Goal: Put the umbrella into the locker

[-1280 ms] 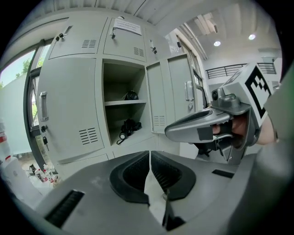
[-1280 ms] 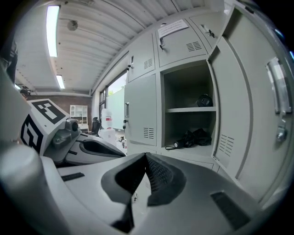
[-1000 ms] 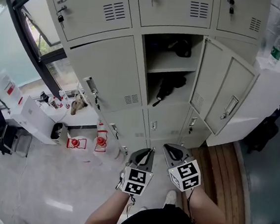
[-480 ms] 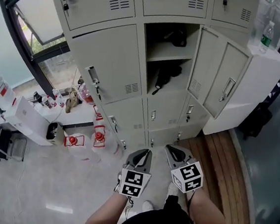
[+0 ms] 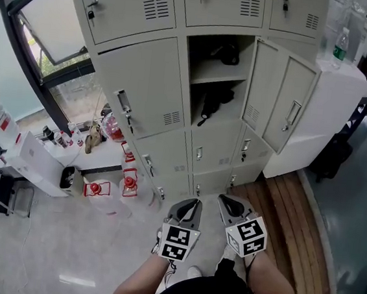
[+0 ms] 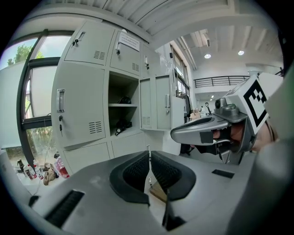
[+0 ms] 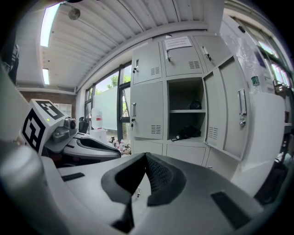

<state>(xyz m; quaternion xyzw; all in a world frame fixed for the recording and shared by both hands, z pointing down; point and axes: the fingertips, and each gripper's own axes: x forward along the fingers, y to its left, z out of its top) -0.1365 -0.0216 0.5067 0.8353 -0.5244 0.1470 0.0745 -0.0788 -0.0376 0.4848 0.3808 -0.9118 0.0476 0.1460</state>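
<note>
Well to the left of the left hand-held gripper (image 5: 192, 204), two small red objects (image 5: 95, 188) stand on the floor. This hand-held gripper has its jaws pressed together on nothing, and its cube bears a black-and-white square marker (image 5: 177, 240). Just to its right, the right hand-held gripper (image 5: 225, 200) is likewise closed and empty. Ahead of and above both, the locker (image 5: 145, 80) has one door (image 5: 280, 98) swung open. The black umbrella (image 5: 213, 104) lies inside, under the shelf, well apart from both. A paper notice (image 7: 178, 42) on an upper door is too small to read. Far right, a bottle (image 5: 339, 46) carries a green label whose print is illegible.
</note>
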